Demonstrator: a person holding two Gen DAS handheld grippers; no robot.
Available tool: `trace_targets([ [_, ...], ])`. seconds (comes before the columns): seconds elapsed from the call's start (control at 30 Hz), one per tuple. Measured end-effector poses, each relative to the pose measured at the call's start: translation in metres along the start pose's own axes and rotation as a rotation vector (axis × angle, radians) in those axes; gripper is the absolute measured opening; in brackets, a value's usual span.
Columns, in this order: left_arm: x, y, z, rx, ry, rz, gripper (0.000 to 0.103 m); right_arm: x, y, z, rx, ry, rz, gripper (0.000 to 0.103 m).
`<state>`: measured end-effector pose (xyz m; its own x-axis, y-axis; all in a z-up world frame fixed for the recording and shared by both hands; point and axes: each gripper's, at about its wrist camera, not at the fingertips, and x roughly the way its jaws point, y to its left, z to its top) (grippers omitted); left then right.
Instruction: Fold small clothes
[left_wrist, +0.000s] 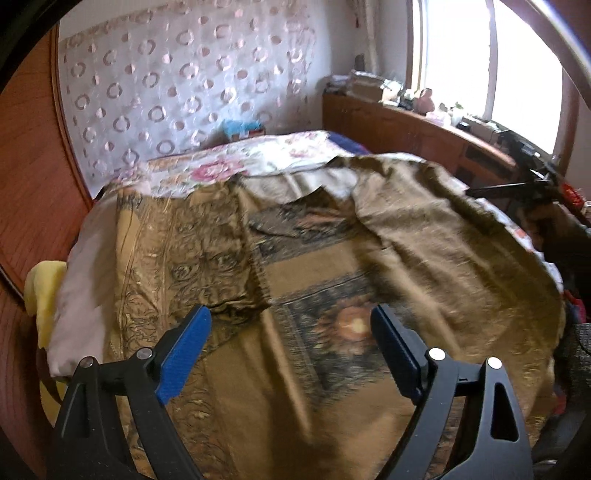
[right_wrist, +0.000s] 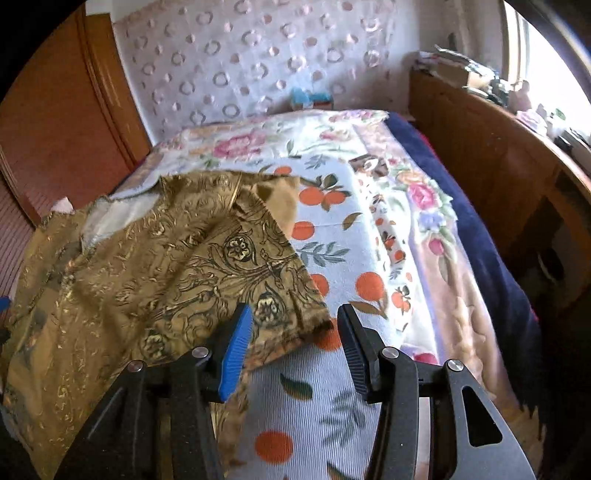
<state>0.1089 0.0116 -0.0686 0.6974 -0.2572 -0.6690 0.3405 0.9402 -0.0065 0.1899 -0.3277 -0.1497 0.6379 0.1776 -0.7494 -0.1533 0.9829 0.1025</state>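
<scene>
A gold-brown patterned cloth (left_wrist: 332, 258) lies spread over the bed, its left side folded over in a flap (left_wrist: 207, 258). My left gripper (left_wrist: 291, 325) is open and empty, hovering just above the cloth near the flap's lower corner. In the right wrist view the same cloth (right_wrist: 166, 258) lies to the left, and its near right corner (right_wrist: 314, 317) sits between the fingers of my right gripper (right_wrist: 295, 325), which is open and holds nothing. The right gripper (left_wrist: 517, 184) also shows as a dark shape at the cloth's far right edge in the left wrist view.
The bed carries a white sheet with orange fruit print (right_wrist: 332, 229), a floral blanket (right_wrist: 424, 206) and a dark blue blanket (right_wrist: 480, 240). A wooden cabinet (right_wrist: 498, 166) with clutter runs along the right under the window (left_wrist: 461, 55). A wooden panel (left_wrist: 33, 166) and a yellow cloth (left_wrist: 44, 288) are at the left.
</scene>
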Motion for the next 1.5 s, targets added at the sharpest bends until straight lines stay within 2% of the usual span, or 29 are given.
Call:
trace_targets([
  [0.07,-0.007,-0.005,0.0,0.0,-0.021,-0.025,0.089,0.004,0.007,0.005,-0.031,0.004,-0.011,0.035],
  [0.1,-0.008,-0.008,0.0,0.0,-0.029,-0.046,0.089,0.006,0.01,0.008,-0.041,0.011,0.02,0.016],
  [0.13,-0.009,-0.01,-0.001,0.0,-0.03,-0.059,0.089,0.008,0.014,0.012,-0.046,0.023,0.062,0.006],
  [0.3,-0.007,-0.019,-0.004,0.009,-0.029,-0.064,0.089,-0.005,0.048,0.033,-0.091,-0.069,0.179,0.006],
  [0.5,-0.011,-0.019,-0.004,-0.008,-0.037,-0.047,0.089,-0.019,0.1,0.054,-0.143,-0.151,0.245,0.007],
  [0.57,-0.014,-0.017,-0.004,-0.012,-0.043,-0.037,0.089,-0.02,0.102,0.054,-0.15,-0.15,0.227,0.017],
  [0.63,-0.017,-0.012,-0.003,-0.02,-0.048,-0.028,0.089,-0.014,0.096,0.052,-0.137,-0.143,0.237,0.048],
  [0.7,-0.017,-0.006,-0.001,-0.024,-0.051,-0.025,0.089,-0.003,0.087,0.05,-0.117,-0.111,0.298,0.065],
  [0.73,-0.017,-0.004,0.0,-0.024,-0.051,-0.017,0.089,0.004,0.082,0.049,-0.109,-0.098,0.273,0.067],
  [0.8,-0.017,0.001,0.001,-0.03,-0.054,-0.004,0.089,0.001,0.064,0.051,-0.106,-0.091,0.204,0.068],
  [0.83,-0.017,0.004,0.002,-0.034,-0.055,-0.001,0.089,0.002,0.06,0.053,-0.107,-0.088,0.202,0.067],
  [0.97,-0.013,0.021,0.009,-0.041,-0.05,0.022,0.089,0.019,0.051,0.052,-0.102,-0.049,0.074,0.067],
  [1.2,0.007,0.062,0.029,-0.066,-0.028,0.075,0.087,0.061,0.054,0.064,-0.121,0.027,0.009,0.067],
  [1.4,0.027,0.111,0.045,-0.143,-0.011,0.109,0.067,0.065,0.043,0.075,-0.12,0.041,0.003,0.067],
  [1.5,0.041,0.134,0.052,-0.174,0.011,0.131,0.064,0.066,0.043,0.078,-0.143,0.03,0.007,0.067],
])
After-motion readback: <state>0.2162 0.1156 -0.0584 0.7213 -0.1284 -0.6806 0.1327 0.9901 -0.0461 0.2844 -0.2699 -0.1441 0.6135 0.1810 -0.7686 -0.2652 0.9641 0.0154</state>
